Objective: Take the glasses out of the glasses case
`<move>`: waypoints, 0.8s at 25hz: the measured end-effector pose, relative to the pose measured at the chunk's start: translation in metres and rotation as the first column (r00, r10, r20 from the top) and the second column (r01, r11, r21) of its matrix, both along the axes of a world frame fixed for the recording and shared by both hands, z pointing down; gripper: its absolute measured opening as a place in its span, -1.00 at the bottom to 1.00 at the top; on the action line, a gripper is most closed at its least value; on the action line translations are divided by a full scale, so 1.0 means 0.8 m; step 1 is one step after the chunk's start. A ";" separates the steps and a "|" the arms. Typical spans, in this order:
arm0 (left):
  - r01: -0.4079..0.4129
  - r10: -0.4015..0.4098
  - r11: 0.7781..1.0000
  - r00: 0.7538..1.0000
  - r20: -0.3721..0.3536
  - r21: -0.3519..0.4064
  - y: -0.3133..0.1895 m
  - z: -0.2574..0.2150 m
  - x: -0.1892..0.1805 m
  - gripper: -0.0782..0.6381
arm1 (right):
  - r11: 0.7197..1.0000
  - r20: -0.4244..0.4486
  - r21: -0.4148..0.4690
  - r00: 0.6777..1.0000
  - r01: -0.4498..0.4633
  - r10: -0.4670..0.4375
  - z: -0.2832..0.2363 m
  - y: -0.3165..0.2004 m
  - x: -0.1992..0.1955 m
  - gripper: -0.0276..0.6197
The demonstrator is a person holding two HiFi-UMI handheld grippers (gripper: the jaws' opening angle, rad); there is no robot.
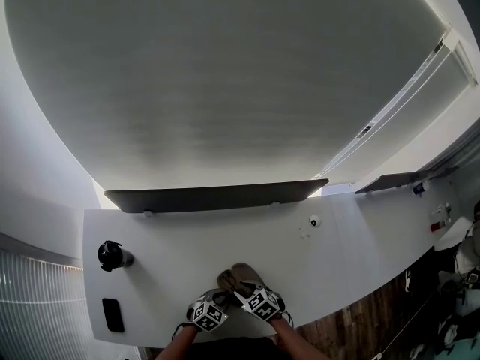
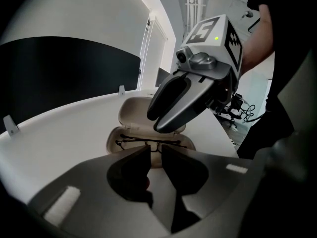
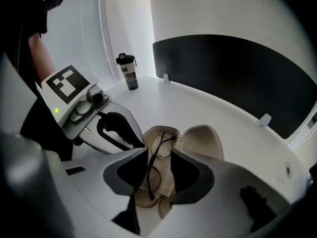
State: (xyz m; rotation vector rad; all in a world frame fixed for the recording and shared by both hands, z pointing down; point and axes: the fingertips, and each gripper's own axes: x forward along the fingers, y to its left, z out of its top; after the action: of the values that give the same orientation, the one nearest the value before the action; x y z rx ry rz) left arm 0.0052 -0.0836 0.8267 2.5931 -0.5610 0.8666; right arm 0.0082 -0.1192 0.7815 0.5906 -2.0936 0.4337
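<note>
Your right gripper (image 3: 159, 151) has its jaws spread wide over the open beige glasses case (image 3: 200, 139) on the white table (image 3: 208, 108). The thin-framed glasses (image 3: 151, 170) lie inside the case, between those jaws, unpinched. Your left gripper (image 2: 154, 151) is slightly parted at the case's near rim, gripping nothing.

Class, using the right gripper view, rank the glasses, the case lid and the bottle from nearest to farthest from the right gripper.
1. Glasses: right between its jaws.
2. Case lid: just beyond, to the right.
3. Bottle: far off, back left.
</note>
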 end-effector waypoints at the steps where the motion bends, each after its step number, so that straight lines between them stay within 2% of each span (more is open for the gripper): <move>1: 0.001 -0.001 1.000 1.000 0.002 0.004 0.000 0.000 0.000 -0.58 | 1.000 -0.004 -0.009 1.000 0.003 -0.003 0.003 -0.001 0.000 -0.50; 7: -0.008 0.007 1.000 0.999 0.033 0.030 0.000 0.004 0.001 -0.55 | 0.996 0.002 -0.059 0.998 0.061 -0.061 0.020 0.006 -0.018 -0.50; 12: -0.003 0.001 0.999 0.999 0.048 0.044 -0.002 0.008 -0.004 -0.60 | 0.994 0.009 -0.106 0.999 0.038 -0.037 0.028 0.001 -0.023 -0.50; 15: -0.011 0.008 0.999 0.998 0.055 0.052 -0.001 0.007 -0.004 -0.61 | 0.986 0.038 -0.166 0.999 -0.013 0.019 0.032 0.003 -0.022 -0.50; 20: -0.034 0.030 0.997 0.998 0.056 0.070 0.001 0.008 -0.001 -0.60 | 0.974 0.060 -0.215 0.995 -0.066 0.080 0.044 0.001 -0.014 -0.50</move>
State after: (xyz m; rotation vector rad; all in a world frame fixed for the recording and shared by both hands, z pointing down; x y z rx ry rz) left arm 0.0042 -0.0831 0.8335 2.6553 -0.5769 0.9469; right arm -0.0027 -0.1186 0.8163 0.5337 -2.0608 0.7199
